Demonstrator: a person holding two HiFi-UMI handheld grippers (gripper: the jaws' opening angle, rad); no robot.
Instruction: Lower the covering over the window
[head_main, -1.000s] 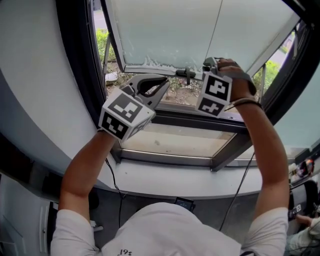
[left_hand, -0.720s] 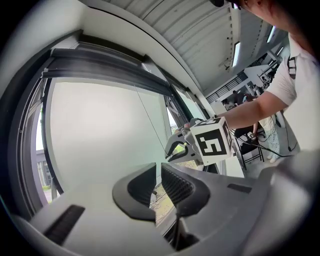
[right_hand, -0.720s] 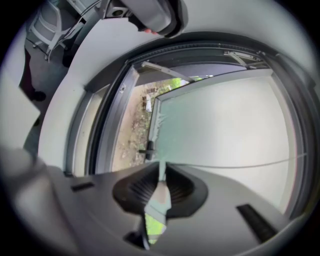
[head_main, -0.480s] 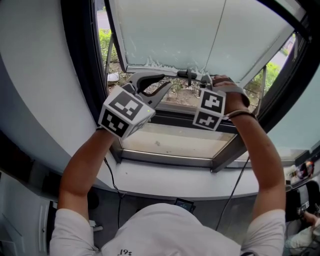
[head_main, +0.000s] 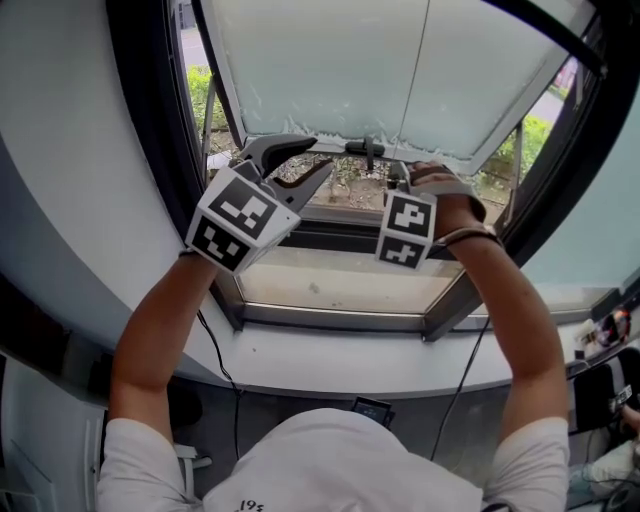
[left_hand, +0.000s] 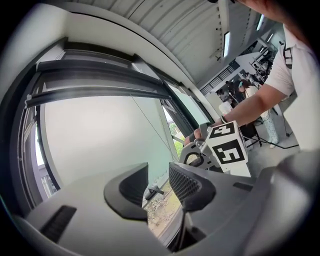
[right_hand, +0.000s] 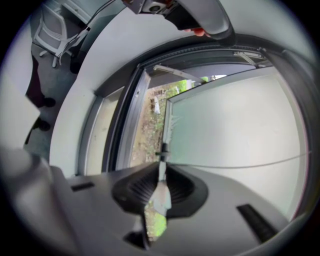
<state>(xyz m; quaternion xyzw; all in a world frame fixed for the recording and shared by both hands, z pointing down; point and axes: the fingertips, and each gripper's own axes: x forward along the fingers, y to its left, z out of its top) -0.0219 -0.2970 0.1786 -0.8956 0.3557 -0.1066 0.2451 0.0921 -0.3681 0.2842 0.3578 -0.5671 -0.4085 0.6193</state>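
— Head view first. How far along were you?

— About partway, I judged. The blind (head_main: 400, 70) covered the upper pane, but its rail (head_main: 455, 157) hung above the frame's (head_main: 340, 236) bottom edge. A strip of ground (head_main: 350, 190) and plants showed between them, and closing that strip was what was left. My right gripper (head_main: 396, 172) sat at the rail, just right of the pull (head_main: 368, 150). My left gripper (head_main: 318, 156) was just beside the rail, nearer the frame's left side.

— Any room to move?

— It was open under the rail down to the frame's bottom edge. My right forearm ran near the frame's lower right corner, so I'd have kept the pull-down straight.

— And the left gripper view?

— Its jaws had just been opening. They stood apart with nothing between them, and through the gap I saw only the pull and the ground beyond. The blind filled the left of the view.

— The right gripper view?

— There the jaws were closed on the rail, which ran edge-on as a thin strip between the pads. The frame's bottom edge lay well apart from it, with bare ground between.
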